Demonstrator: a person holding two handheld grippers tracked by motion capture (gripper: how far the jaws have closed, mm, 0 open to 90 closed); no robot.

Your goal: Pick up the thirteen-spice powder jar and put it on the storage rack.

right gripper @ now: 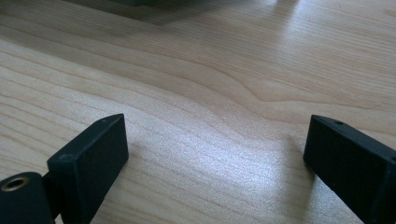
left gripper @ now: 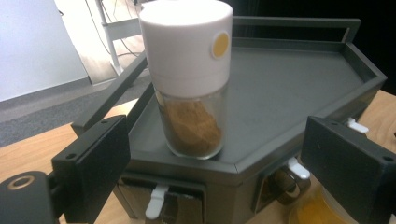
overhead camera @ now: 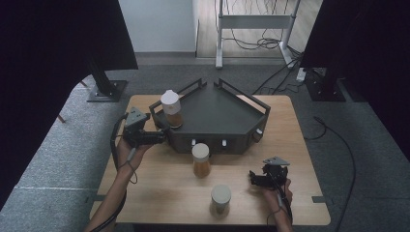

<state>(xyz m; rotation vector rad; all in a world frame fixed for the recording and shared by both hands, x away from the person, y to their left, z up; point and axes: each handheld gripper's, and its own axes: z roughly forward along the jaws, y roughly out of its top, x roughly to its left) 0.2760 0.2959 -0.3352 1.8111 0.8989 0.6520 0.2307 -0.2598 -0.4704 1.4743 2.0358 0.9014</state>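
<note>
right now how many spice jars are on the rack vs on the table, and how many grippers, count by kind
spice jars on the rack: 1, the jar with brown powder
spice jars on the table: 2, the jar with orange powder and the near jar
grippers: 2, the left gripper and the right gripper, both open
total: 5

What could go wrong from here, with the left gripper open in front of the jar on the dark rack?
1. The white-capped glass spice jar stands close to the dark metal rack's front edge; a nudge from the open left gripper might tip it off.
2. It looks top-heavy under its tall cap, so a low or off-centre grip may tilt it.
3. The orange-filled jar stands just in front of the rack and could be knocked.
</note>
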